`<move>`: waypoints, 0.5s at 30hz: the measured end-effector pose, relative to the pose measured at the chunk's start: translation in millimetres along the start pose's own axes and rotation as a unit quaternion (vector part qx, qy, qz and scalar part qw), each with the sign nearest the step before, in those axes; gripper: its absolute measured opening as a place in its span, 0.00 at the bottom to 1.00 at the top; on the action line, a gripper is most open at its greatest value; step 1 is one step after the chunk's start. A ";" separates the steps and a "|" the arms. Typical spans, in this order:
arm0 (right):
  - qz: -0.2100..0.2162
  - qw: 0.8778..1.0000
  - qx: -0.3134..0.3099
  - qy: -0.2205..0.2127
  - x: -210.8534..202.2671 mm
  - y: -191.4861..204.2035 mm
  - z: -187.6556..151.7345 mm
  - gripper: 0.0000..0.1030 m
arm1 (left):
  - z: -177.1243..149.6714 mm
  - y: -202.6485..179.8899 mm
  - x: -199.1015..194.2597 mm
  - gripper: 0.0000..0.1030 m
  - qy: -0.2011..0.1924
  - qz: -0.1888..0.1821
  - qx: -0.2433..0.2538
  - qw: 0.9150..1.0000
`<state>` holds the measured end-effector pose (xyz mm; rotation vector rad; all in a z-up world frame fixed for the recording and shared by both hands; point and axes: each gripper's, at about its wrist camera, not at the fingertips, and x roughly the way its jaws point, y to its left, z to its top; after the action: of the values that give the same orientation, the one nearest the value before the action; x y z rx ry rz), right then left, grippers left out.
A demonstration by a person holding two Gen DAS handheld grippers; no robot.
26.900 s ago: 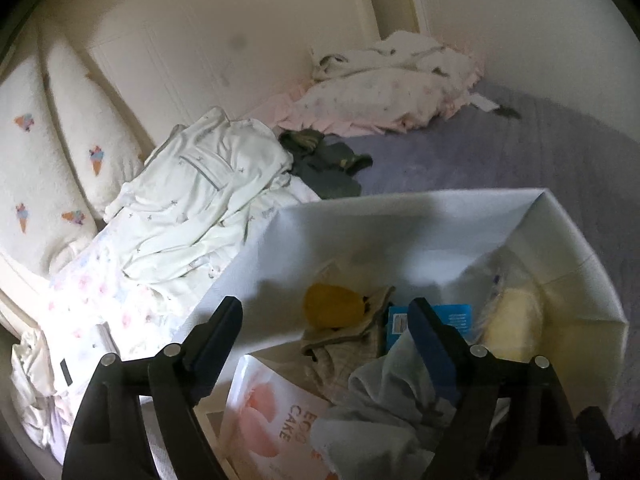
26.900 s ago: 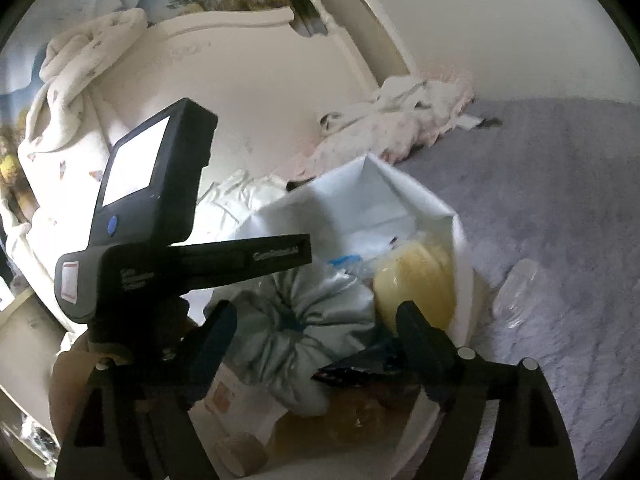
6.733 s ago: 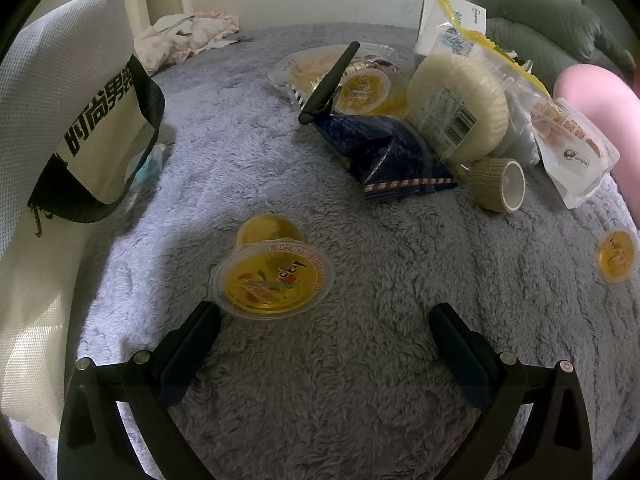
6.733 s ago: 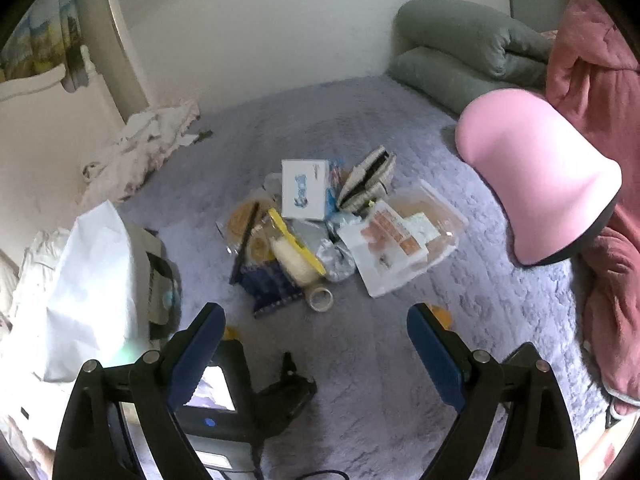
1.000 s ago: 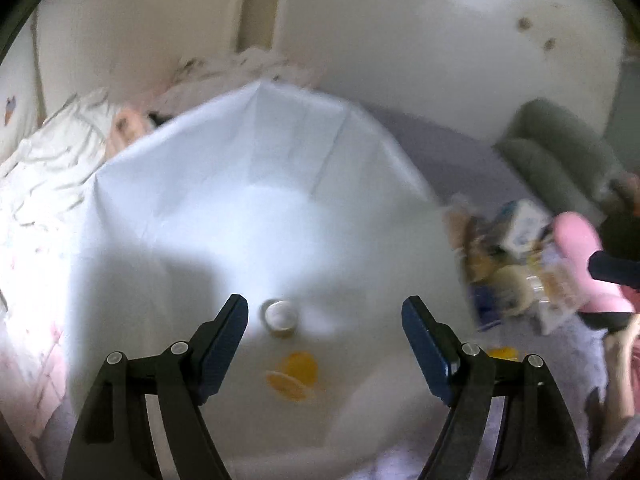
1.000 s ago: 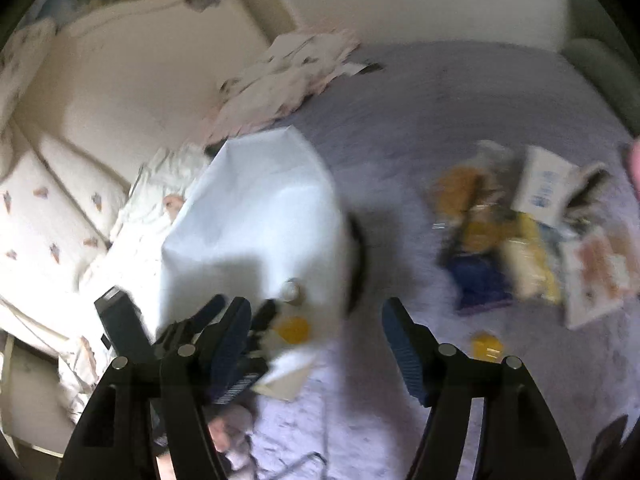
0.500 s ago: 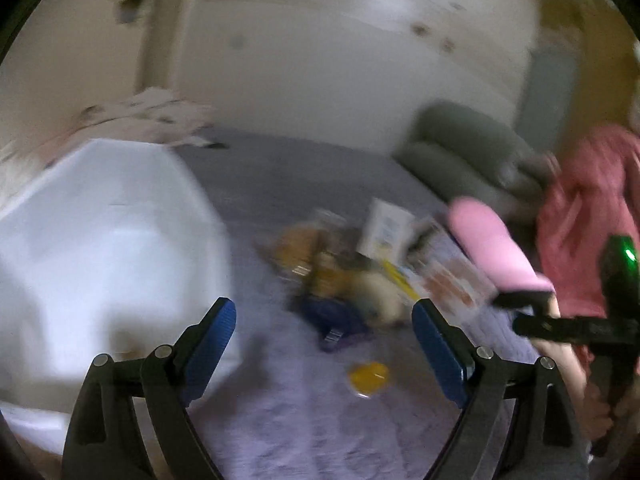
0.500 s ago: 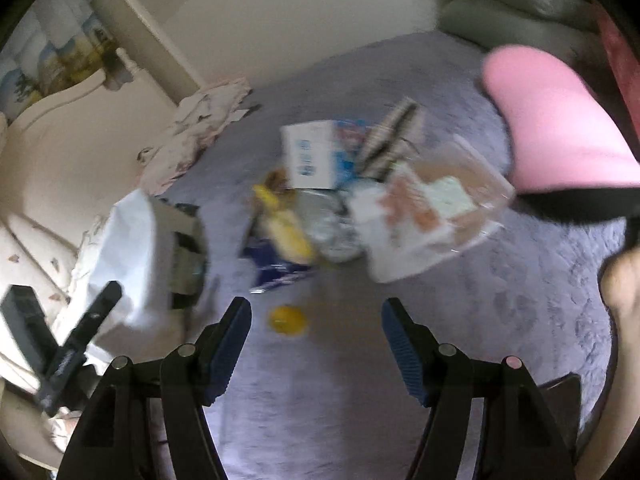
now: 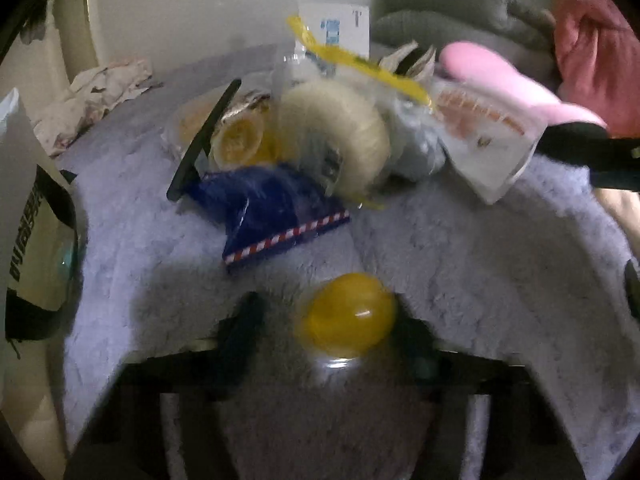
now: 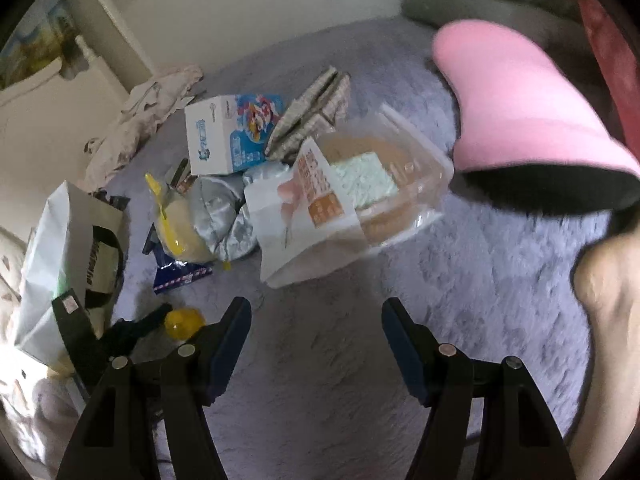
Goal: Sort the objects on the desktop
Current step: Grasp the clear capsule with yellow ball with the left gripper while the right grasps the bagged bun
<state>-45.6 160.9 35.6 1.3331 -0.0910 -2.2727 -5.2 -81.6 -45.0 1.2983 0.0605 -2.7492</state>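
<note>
A yellow jelly cup (image 9: 345, 322) is seen lying on the grey fluffy blanket (image 9: 460, 264), between the two fingers of the left gripper (image 9: 326, 330). The jaws of that gripper are closing around it; the right finger appears to be against the cup, while a gap is left on the left side, so no firm grip can be confirmed through the blur. In the right wrist view the same cup (image 10: 184, 322) is shown at the tip of the left gripper (image 10: 158, 320).

Just beyond the cup a dark blue snack packet (image 9: 276, 208) with a red-and-white striped edge is laid, and behind it a clear bag with a pale round roll (image 9: 340, 140), another jelly cup (image 9: 240, 142) and a black strip (image 9: 204, 140) are piled. A white and blue carton (image 10: 232, 136), a silver pouch (image 10: 224, 216) and a clear clamshell box (image 10: 384, 192) under a printed paper bag (image 10: 304, 216) complete the pile.

The right gripper (image 10: 316, 336) is held wide open over bare blanket, with nothing between its fingers. A white tote bag (image 10: 72, 232) is set at the left edge, and a pink cushion (image 10: 520, 104) at the right.
</note>
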 end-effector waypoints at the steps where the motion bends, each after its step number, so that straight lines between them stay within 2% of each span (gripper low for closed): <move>1: -0.003 1.000 -0.003 -0.004 1.2 -0.2 1.5 0.64 | -1.1 2.1 -2.1 0.42 -0.001 -0.003 0.001 1.000; 6: 0.018 1.000 0.022 -0.006 11.2 -5.9 11.6 0.64 | -9.1 1.7 -15.4 0.42 -0.003 0.005 0.018 1.000; 9: 0.052 0.998 0.038 -0.014 14.9 3.7 14.2 0.64 | -13.3 0.4 -28.1 0.42 -0.012 0.008 0.021 1.000; 11: 0.084 0.996 0.039 -0.008 18.7 23.0 19.8 0.64 | -12.1 -1.6 -31.8 0.42 -0.020 0.012 0.022 0.999; 15: 0.117 0.993 0.027 0.001 28.0 71.5 26.6 0.64 | -7.5 13.1 -56.2 0.43 -0.042 0.023 0.009 0.999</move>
<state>-51.4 80.9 48.5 1.2791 -0.2941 -2.0841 37.5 -89.9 -6.3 1.1724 -0.0001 -2.7680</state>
